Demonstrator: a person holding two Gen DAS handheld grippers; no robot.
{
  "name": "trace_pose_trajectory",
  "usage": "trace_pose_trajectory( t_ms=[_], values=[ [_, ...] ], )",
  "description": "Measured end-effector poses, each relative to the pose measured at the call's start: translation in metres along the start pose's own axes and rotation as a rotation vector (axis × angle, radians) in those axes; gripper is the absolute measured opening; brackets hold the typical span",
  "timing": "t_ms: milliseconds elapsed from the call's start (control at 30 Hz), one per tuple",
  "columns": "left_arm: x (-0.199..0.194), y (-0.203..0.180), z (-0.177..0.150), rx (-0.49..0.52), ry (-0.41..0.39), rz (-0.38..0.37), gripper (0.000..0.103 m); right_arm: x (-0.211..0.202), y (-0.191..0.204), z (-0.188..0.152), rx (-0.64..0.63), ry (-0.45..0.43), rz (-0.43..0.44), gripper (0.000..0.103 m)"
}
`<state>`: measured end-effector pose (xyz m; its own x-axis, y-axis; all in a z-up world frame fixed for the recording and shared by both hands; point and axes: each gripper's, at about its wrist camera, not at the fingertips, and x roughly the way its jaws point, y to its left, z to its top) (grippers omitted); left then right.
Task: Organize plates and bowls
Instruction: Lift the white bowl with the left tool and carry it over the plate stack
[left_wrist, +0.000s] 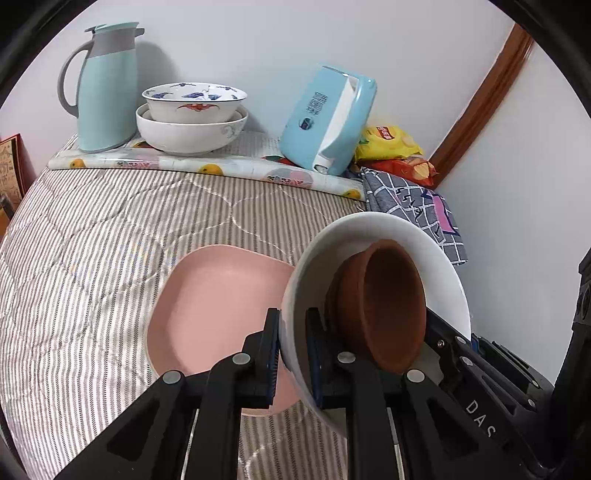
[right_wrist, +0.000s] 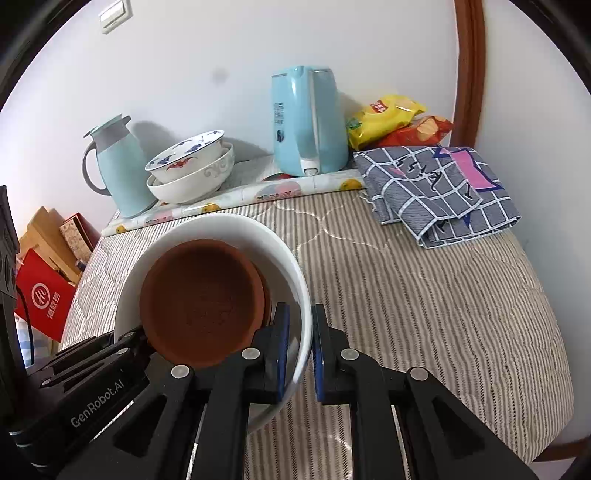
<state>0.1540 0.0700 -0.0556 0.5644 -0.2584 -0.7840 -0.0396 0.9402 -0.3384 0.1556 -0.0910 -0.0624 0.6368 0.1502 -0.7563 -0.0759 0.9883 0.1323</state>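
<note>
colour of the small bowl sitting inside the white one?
Reddish-brown, like terracotta: small bowl inside the white bowl. Clearest in the right wrist view.

Home bedroom (quilted mattress (right_wrist: 424, 295), kettle (right_wrist: 306, 122))

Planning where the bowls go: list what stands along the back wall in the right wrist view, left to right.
Thermos jug → stacked bowls → electric kettle → snack bags.
</note>
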Motion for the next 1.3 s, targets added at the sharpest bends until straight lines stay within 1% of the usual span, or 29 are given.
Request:
trace_pose_trajectory(
  t_ms=[800, 1300],
  values=[
    [0.016, 0.046, 0.008, -0.029, 0.032, 0.007, 0.014, 0.035, 0.036, 0.000, -0.027, 0.042, 0.009, 0.011],
    [0.035, 0.070, 0.008, -0.048, 0.081, 0.047, 0.014, 0.067, 0.048, -0.006, -0.029, 0.102, 0.038, 0.011]
  ],
)
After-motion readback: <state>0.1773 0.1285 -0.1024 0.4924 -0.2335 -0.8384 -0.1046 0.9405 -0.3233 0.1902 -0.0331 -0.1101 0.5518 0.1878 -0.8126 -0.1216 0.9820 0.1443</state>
